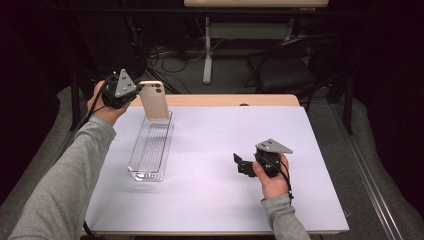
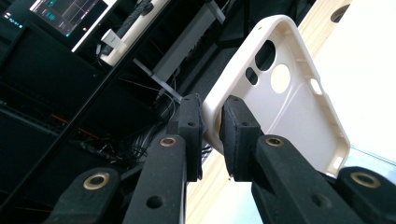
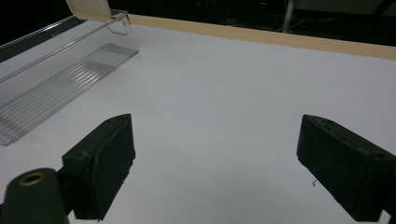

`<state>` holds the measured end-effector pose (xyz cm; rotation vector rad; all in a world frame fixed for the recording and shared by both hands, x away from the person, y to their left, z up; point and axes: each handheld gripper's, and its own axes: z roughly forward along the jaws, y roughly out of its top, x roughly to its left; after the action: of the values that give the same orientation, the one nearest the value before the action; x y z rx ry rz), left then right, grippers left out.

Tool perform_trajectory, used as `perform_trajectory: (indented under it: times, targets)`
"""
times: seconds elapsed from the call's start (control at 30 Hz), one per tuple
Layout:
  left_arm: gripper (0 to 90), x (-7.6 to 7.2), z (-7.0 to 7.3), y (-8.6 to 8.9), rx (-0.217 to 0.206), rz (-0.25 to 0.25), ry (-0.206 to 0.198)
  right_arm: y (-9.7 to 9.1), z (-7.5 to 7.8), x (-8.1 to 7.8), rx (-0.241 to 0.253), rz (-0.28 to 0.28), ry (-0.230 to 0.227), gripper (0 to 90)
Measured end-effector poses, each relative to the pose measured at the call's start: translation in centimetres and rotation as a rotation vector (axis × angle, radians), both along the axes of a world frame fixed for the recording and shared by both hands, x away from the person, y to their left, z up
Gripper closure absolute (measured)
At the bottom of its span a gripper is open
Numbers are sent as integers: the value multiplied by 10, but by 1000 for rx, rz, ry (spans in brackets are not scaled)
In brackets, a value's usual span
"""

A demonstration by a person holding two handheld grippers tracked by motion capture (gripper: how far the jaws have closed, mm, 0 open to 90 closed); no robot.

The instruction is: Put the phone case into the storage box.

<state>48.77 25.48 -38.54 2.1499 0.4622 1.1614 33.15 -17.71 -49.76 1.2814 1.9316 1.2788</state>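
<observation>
A cream phone case (image 1: 154, 100) hangs upright over the far end of a clear plastic tray (image 1: 149, 150), held by its edge in my left gripper (image 1: 134, 91). In the left gripper view the jaws pinch the rim of the phone case (image 2: 285, 93) near its camera cutouts, with my left gripper (image 2: 211, 135) shut on it. My right gripper (image 1: 243, 164) rests low over the white mat at the right, jaws wide apart, nothing between them; in the right gripper view my right gripper (image 3: 215, 163) faces bare mat, the clear tray (image 3: 60, 79) and the bottom of the case (image 3: 88, 9) at upper left.
A white mat (image 1: 220, 150) covers the wooden table (image 1: 225, 100). Beyond the far edge stand a chair (image 1: 287, 70) and a desk leg (image 1: 207, 50) amid cables. A monitor (image 2: 65, 14) glows in the left gripper view.
</observation>
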Motion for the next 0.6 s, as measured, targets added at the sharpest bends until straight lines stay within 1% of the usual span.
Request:
perform_trajectory:
  times: [0.13, 0.27, 0.47, 0.6]
  targets:
    - [790, 3, -3, -1, 7, 5, 0, -1, 0, 0, 3, -1, 0, 109]
    - [790, 5, -7, -1, 24, 22, -6, 0, -1, 0, -1, 1, 1, 109]
    - [790, 9, -14, -2, 39, 32, -21, 0, -1, 0, 2, -1, 1, 108]
    - [790, 11, -20, -3, 37, 37, -27, -1, -1, 0, 3, -1, 0, 108]
